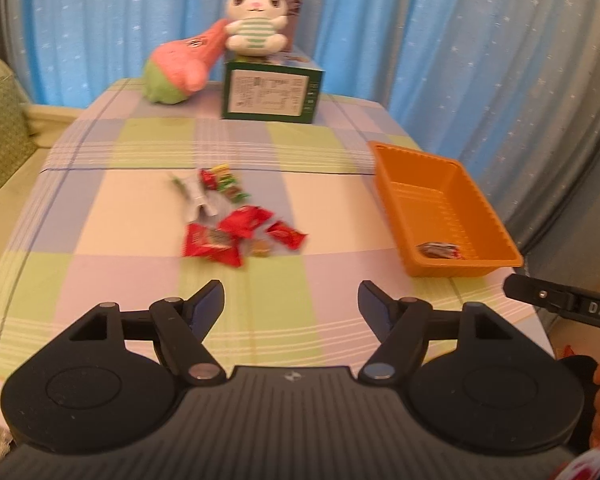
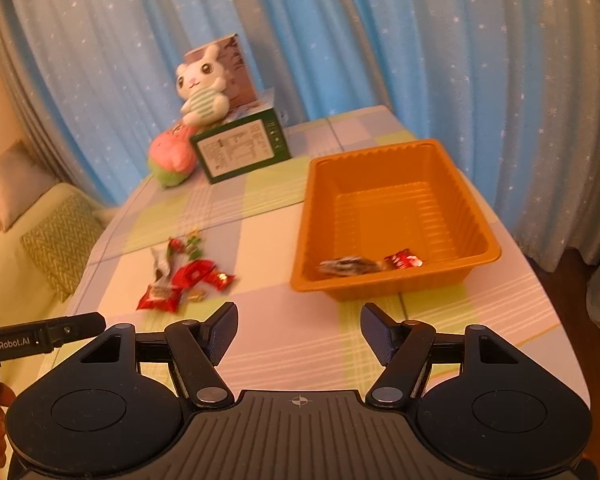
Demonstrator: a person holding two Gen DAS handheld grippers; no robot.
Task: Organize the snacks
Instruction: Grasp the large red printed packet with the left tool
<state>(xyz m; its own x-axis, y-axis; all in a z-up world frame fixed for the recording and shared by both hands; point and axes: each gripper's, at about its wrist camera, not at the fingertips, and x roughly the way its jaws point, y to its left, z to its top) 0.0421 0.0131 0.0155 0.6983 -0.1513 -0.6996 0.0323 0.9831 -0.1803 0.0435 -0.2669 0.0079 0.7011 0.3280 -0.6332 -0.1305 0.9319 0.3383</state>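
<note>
Judging by the table, the sorting had barely begun: only two snacks lay in the orange tray (image 2: 396, 216), a dark wrapper (image 2: 350, 266) and a red one (image 2: 403, 260) against its near wall, while the main pile of snacks (image 1: 228, 220) sat loose on the checked cloth (image 1: 140, 248), well to the left of the tray. Both tongs were released and empty: the left gripper (image 1: 291, 300) hung with its jaws apart over bare cloth on the near side of the pile, and the right gripper (image 2: 299, 326) stood likewise spread just short of the tray's near wall, nothing between its fingers. About a dozen wrappers seemed left to move, though blur made a count unsure. The right view looked down into the tray and showed both wrappers; the left view showed only the dark wrapper there, but gave the clearer look at the pile. Beyond the tray stood a green box (image 1: 271, 94) with a plush rabbit (image 1: 255, 16) on top.
</note>
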